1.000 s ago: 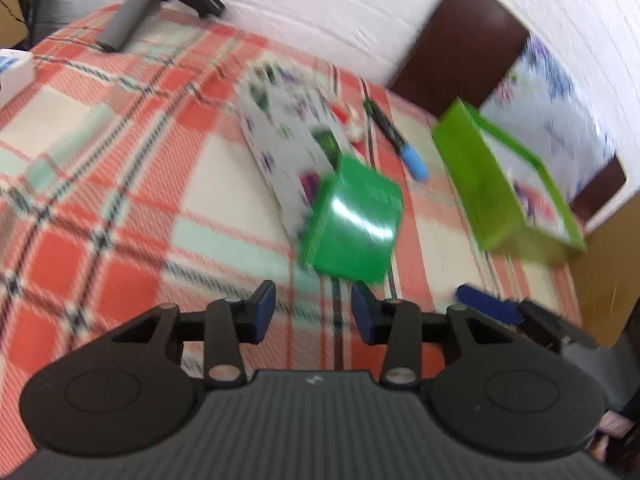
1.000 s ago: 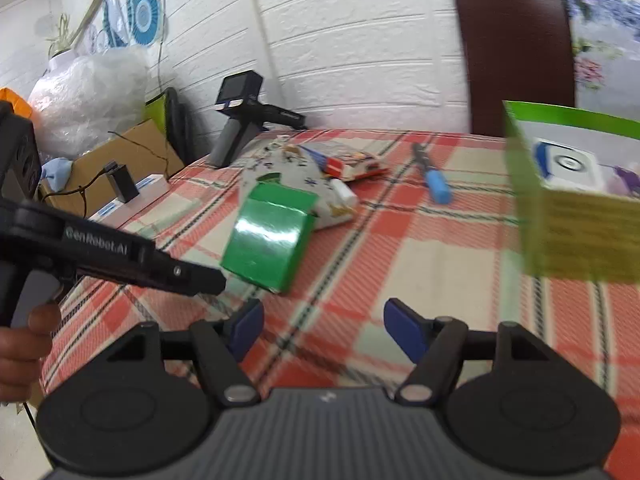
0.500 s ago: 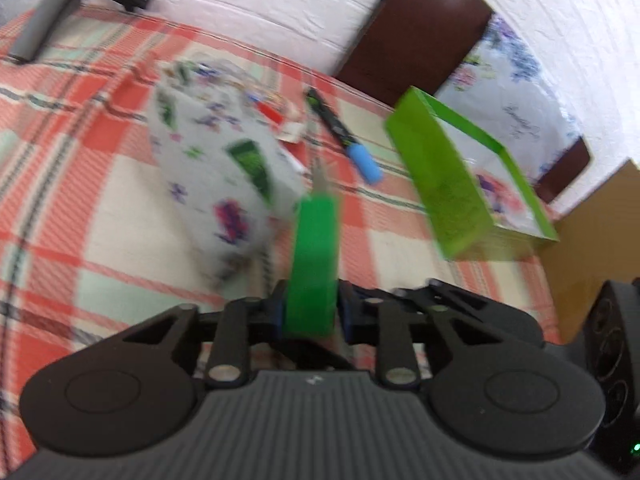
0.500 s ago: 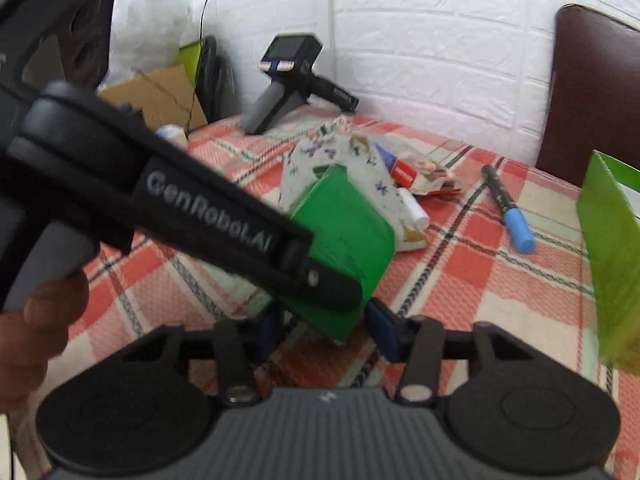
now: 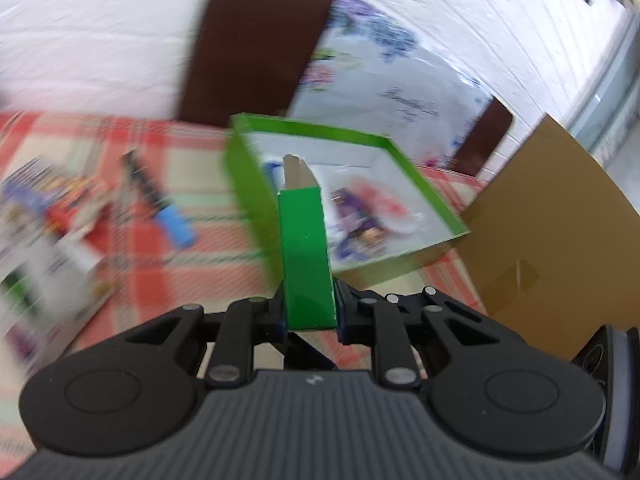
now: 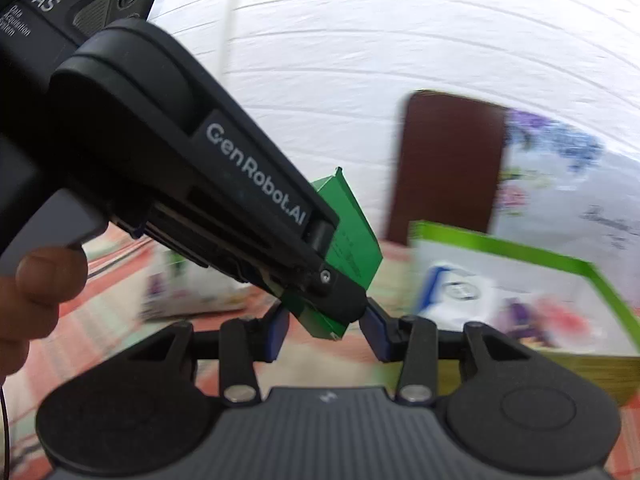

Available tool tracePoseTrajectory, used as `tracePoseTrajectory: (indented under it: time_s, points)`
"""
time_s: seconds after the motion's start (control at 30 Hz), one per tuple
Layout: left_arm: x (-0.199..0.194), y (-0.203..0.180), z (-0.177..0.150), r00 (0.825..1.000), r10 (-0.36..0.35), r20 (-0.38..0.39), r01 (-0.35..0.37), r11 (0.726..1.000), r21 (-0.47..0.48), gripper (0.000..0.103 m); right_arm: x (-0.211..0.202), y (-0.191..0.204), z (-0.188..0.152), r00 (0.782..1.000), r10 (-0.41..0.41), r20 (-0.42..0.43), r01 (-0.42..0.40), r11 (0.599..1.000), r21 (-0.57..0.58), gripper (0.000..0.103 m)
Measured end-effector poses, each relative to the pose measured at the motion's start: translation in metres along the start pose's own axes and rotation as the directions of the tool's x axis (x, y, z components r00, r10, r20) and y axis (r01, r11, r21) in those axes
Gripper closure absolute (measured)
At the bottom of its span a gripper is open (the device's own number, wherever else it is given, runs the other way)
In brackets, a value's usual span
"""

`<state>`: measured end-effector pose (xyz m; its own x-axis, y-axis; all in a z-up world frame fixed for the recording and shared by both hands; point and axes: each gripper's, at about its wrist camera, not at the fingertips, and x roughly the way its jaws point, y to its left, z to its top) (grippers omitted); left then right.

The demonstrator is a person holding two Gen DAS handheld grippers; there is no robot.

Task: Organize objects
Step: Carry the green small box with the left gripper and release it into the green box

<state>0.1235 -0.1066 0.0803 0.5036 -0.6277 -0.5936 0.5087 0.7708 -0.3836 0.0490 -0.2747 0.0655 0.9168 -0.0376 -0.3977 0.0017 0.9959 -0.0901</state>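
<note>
Left tongs (image 5: 310, 316) are clamped tight on the small green carton (image 5: 306, 256) — a sec ago it lay on the plaid table (image 5: 224, 248) w/ the jaws apart in front of it; now it's lifted clear and pointed at the open green tray box (image 5: 424, 184), which has swung to centre of the left view. Right tongs (image 6: 324, 330) have narrowed to roughly a quarter open; the carton's lower end sits between their pads, but contact can't be told — blur, and the left tool blocks it. Blue-capped marker (image 5: 160, 200) and floral pouch (image 5: 36, 240) remain on the table. Likely meaning: pick done, transfer to the box underway, drop not yet made.
</note>
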Motion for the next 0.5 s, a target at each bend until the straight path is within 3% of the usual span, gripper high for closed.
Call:
tracePoseTrajectory:
  time_s: [0.3, 0.33, 0.4, 0.43, 0.5]
  points:
    - [0.097, -0.061, 0.059, 0.997, -0.059, -0.048, 0.065, 0.987, 0.144, 0.079, 0.029, -0.111, 0.009, 0.985, -0.171, -0.012, 0.171, 0.976, 0.131, 0.060]
    - [0.109, -0.063, 0.065, 0.998, -0.049, -0.045, 0.055, 0.988, 0.146, 0.079, 0.038, -0.122, 0.011, 0.982, -0.185, -0.023, 0.187, 0.973, 0.135, 0.059]
    - [0.132, -0.062, 0.075, 0.999, 0.023, -0.031, -0.018, 0.988, 0.151, 0.068, 0.059, -0.142, 0.014, 0.973, -0.226, -0.053, 0.232, 0.963, 0.137, 0.043]
    - [0.140, -0.059, 0.079, 0.997, 0.069, -0.032, -0.064, 0.988, 0.140, 0.061, 0.067, -0.149, 0.014, 0.966, -0.248, -0.072, 0.256, 0.956, 0.145, 0.042]
    - [0.142, -0.053, 0.081, 0.997, 0.068, -0.043, -0.064, 0.994, 0.091, 0.058, 0.067, -0.156, 0.008, 0.969, -0.232, -0.080, 0.243, 0.954, 0.175, 0.042]
